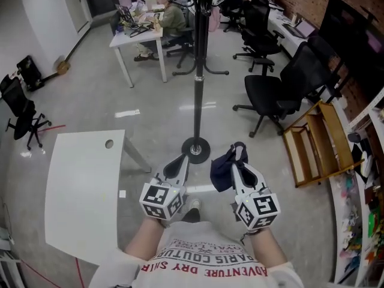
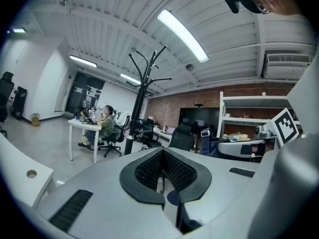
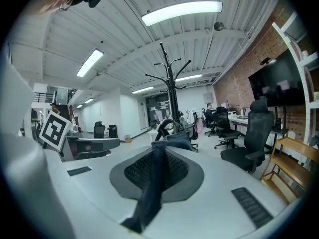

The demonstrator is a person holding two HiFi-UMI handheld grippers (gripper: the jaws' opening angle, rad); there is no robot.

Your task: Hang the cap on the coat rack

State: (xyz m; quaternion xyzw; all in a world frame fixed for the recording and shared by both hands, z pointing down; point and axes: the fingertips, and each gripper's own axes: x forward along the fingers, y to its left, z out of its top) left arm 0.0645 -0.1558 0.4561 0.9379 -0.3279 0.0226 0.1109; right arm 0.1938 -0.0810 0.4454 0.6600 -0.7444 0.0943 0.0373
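A tall black coat rack point(image 1: 197, 71) stands on a round base just ahead of me, and its hooked arms show in the left gripper view point(image 2: 144, 78) and the right gripper view point(image 3: 171, 78). My right gripper point(image 1: 239, 153) is shut on a dark blue cap point(image 1: 221, 171), which hangs off its left side. In the right gripper view the cap's fabric point(image 3: 152, 183) runs pinched between the pads of that gripper point(image 3: 159, 151). To the left of it, my left gripper point(image 1: 181, 162) is level with it, its jaws together with nothing in them point(image 2: 162, 156). Both grippers are short of the rack's base.
A white table point(image 1: 78, 203) lies at my left. Black office chairs point(image 1: 279, 92) and a wooden rack point(image 1: 318, 143) stand at the right. Further back, a person point(image 1: 171, 17) sits at a white desk point(image 1: 141, 41) behind the coat rack.
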